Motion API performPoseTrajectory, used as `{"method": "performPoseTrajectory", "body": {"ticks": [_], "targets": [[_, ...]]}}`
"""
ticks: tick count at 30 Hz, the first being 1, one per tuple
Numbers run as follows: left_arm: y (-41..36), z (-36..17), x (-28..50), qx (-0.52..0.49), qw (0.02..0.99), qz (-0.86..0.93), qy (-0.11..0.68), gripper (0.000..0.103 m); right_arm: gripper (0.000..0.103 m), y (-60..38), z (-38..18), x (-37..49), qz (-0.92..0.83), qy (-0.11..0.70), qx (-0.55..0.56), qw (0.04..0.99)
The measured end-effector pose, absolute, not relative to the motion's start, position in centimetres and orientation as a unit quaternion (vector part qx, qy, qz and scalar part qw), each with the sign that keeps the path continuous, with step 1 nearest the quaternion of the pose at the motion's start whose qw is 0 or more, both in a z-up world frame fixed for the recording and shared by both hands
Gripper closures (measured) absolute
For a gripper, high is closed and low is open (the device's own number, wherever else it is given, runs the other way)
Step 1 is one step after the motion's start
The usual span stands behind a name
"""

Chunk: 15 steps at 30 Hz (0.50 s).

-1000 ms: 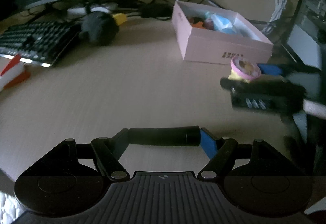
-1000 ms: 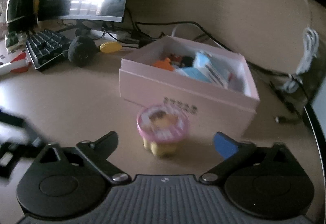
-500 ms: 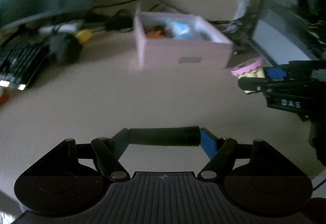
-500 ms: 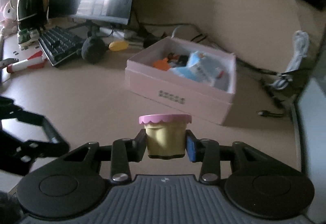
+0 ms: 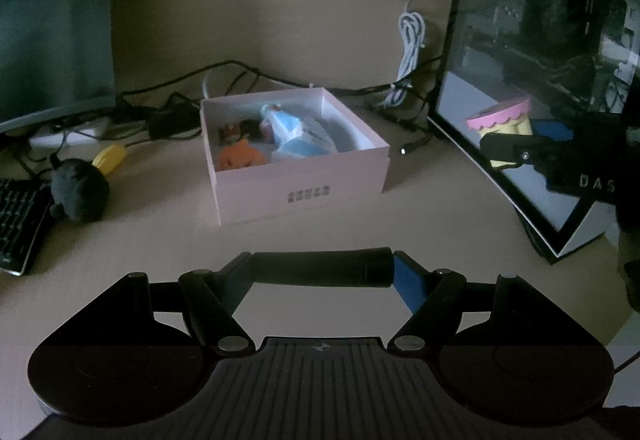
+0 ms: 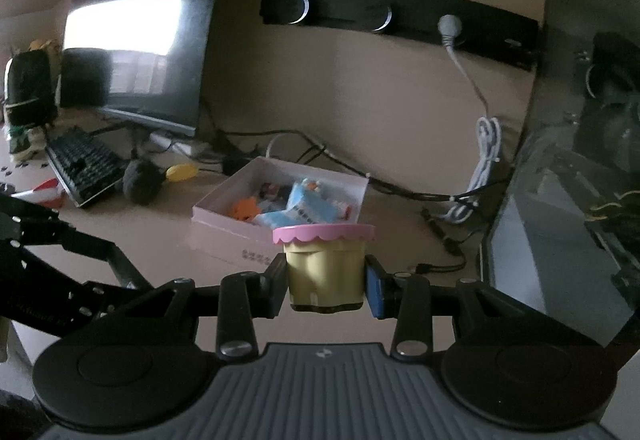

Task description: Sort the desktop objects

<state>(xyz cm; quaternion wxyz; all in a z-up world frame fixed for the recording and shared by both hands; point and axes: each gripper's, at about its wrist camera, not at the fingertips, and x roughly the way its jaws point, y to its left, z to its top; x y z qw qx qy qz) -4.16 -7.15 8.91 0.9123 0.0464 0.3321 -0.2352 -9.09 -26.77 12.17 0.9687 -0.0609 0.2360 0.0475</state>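
The cluttered counter [image 5: 320,224] lay below. Right gripper [image 6: 326,282] clamped the pink-lidded cup [image 6: 325,264] between its fingers, lifted, pink box [image 6: 276,208] ahead, likely its destination; left gripper [image 5: 322,267] gripped a black cylinder [image 5: 322,267].

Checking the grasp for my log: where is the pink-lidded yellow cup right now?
The pink-lidded yellow cup is clamped in the right gripper, held above the desk, short of the pink box; the left wrist view shows it at far right.

Your tan desk [image 5: 328,224] has a pink box [image 5: 296,176] sitting mid-surface, black plush [image 5: 80,194] and keyboard [image 5: 16,224] off left, tangled cables [image 5: 248,74] along the back.
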Motion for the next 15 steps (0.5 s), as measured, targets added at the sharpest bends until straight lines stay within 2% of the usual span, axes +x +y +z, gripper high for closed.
{"method": "performPoseTrajectory", "body": {"ticks": [6,12,14,15], "targets": [[-6.8,9.5,-0.6,0.051,0.923,-0.235,0.3,0.023,0.064,-27.0,14.0,-6.9,0.057,0.228,-0.018,0.972],[-7.1,12.4,6.9,0.052,0.952,-0.216,0.21,0.022,0.064,-25.2,19.0,0.3,0.098,0.201,0.027,0.974],[-7.4,12.7,10.0,0.065,0.952,-0.221,0.203,0.008,0.062,-24.2,20.3,4.0,0.1,0.198,0.036,0.974],[-7.5,12.5,10.8,0.072,0.951,-0.218,0.208,0.007,0.057,-23.9,20.7,6.1,0.105,0.204,0.043,0.972]]}}
